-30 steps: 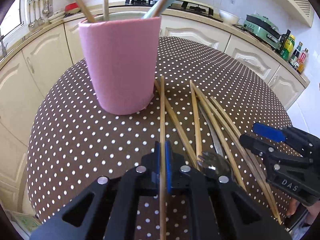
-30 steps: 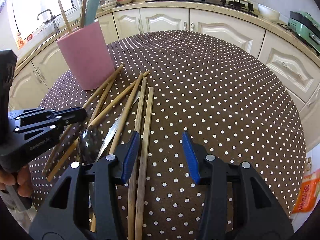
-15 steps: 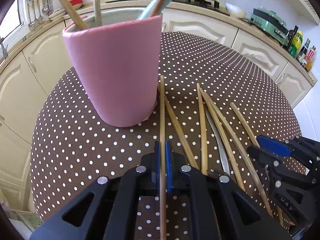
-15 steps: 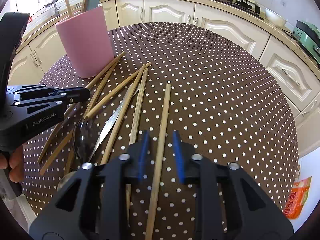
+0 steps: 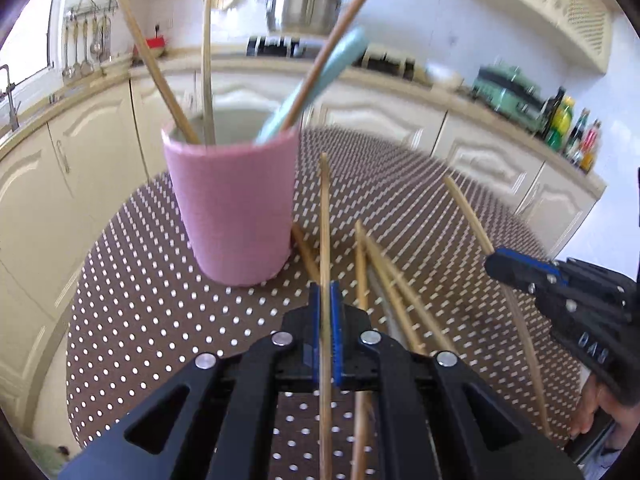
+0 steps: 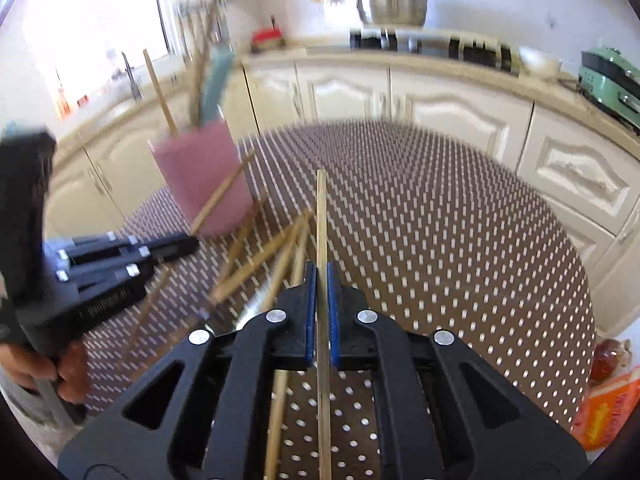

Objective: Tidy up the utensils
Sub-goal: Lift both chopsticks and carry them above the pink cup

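A pink cup [image 5: 234, 208] stands on the dotted tablecloth [image 5: 160, 300] with wooden sticks and a pale blue utensil [image 5: 320, 80] in it. My left gripper [image 5: 325, 296] is shut on a wooden chopstick [image 5: 325, 216] that points past the cup's right side, lifted off the cloth. My right gripper [image 6: 319, 276] is shut on another wooden chopstick [image 6: 321, 216], also raised. In the left wrist view the right gripper [image 5: 516, 268] holds its chopstick [image 5: 468, 212] at the right. In the right wrist view the left gripper [image 6: 188, 245] sits by the pink cup [image 6: 200, 176]. Several chopsticks [image 5: 384, 276] lie on the cloth.
Cream cabinets [image 6: 460, 108] and a counter with a hob [image 6: 424, 46] curve round behind the round table. A steel pot [image 5: 304, 4], a green appliance [image 5: 508, 92] and bottles [image 5: 572, 132] stand on the counter. An orange packet [image 6: 608, 404] lies on the floor at the right.
My right gripper closed on a chopstick and lifted it off the cloth. My left gripper rose with its chopstick and tilted up, so the cup's rim came into view.
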The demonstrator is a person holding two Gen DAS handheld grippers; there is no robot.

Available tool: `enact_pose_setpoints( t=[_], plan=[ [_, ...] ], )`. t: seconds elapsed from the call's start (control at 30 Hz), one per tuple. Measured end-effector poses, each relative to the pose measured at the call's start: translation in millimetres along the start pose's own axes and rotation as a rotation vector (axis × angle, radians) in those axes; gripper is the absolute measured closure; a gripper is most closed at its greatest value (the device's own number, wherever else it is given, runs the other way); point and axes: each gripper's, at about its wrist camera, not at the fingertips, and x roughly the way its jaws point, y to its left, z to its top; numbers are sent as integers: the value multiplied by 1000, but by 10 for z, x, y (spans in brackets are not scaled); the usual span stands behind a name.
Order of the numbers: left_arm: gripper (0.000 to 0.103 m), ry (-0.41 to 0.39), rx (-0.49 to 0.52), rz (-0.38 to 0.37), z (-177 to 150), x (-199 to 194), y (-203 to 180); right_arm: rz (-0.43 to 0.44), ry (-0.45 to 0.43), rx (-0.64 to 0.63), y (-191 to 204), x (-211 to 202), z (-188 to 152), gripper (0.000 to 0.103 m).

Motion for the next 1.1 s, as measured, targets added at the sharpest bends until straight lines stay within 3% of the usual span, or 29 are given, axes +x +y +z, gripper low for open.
enact_pose_setpoints(
  t=[0.27, 0.5, 0.63, 0.83, 1.1],
  plan=[
    [98, -266, 14, -101, -5, -507, -139, 86, -238, 21, 53, -479, 237, 97],
    [98, -502, 7, -158, 54, -941, -161, 153, -375, 3, 248, -776, 505, 97],
    [98, -649, -32, -141, 144, -1096, -95, 203, -431, -2, 322, -819, 738, 97],
    [98, -797, -106, -113, 380, -1170, 111, 253, -502, -42, 578, -840, 1063, 97],
    [98, -902, -176, -74, 708, -1107, 422, 271, -563, -90, 821, -611, 1372, 97]
  ],
)
